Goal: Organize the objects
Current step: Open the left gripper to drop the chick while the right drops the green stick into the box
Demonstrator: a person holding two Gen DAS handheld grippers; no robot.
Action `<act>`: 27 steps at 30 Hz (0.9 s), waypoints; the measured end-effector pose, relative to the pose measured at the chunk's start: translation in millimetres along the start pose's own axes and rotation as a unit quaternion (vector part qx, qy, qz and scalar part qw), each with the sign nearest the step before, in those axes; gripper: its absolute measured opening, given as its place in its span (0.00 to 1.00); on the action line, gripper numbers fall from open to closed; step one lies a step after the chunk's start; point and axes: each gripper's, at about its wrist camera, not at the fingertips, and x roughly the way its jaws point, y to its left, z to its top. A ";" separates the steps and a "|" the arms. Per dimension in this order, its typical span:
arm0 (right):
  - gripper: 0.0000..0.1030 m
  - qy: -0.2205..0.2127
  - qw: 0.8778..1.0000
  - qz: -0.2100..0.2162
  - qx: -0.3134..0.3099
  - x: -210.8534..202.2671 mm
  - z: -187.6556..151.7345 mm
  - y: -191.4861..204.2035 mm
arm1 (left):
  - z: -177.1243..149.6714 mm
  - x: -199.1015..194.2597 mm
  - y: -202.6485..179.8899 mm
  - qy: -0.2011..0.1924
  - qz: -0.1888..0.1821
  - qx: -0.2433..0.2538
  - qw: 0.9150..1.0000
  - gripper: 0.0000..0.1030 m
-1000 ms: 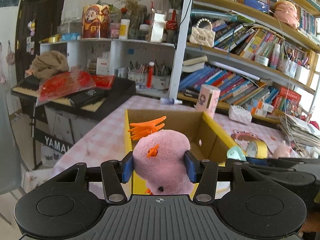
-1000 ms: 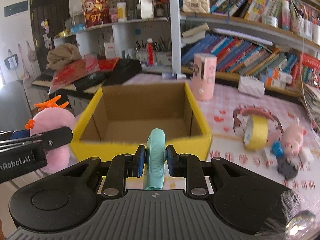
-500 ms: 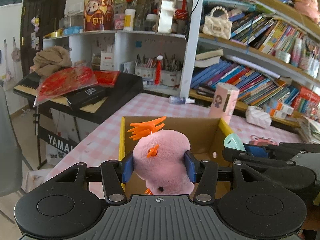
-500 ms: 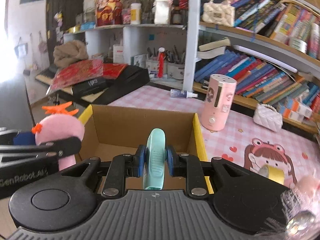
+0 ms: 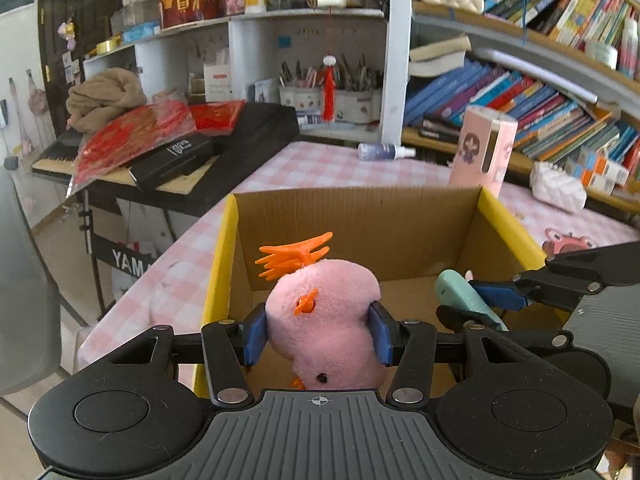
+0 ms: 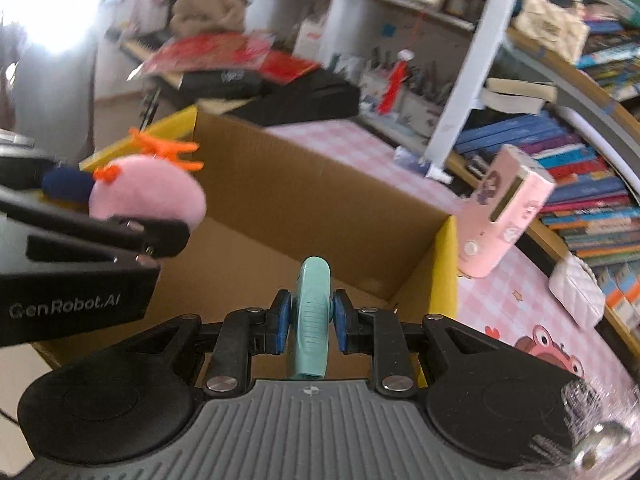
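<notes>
**Both grippers loaded over the open box, release to follow**

The cardboard box [image 5: 356, 216], yellow along its rim, stood open on the pink checked table [image 5: 320, 164], and its brown floor looked bare where it could be seen. Both tools hung above that opening, side by side and near each other without touching.

The left gripper [image 5: 316, 334] had its jaws set fairly wide, pressed into the flanks of the pink plush toy [image 5: 324, 312], whose orange crest pointed toward the far wall. The right gripper [image 6: 310, 318] had its jaws drawn narrow, clamped on the slim teal clip [image 6: 311, 312], which stood on edge between the blue pads.

The step in hand appeared to be dropping both things inside. To do it well, each load probably needed lowering below the rim before the jaws parted, so nothing bounced off the wall. Letting the toy go first, toward the left side, would likely leave room for the smaller clip beside it
</notes>
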 end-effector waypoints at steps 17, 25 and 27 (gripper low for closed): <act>0.21 0.057 0.995 0.047 -0.066 17.0 2.6 3.2 | -2.2 16.6 -18.9 0.023 0.016 0.038 0.999 0.49; 0.38 0.030 0.998 0.029 -0.055 7.9 2.6 0.5 | -0.7 2.8 -13.9 -0.005 -0.001 0.017 1.000 0.57; 0.39 0.021 0.998 0.025 -0.045 1.5 2.2 -2.5 | 0.4 -7.2 -13.2 -0.029 0.004 0.017 0.999 0.62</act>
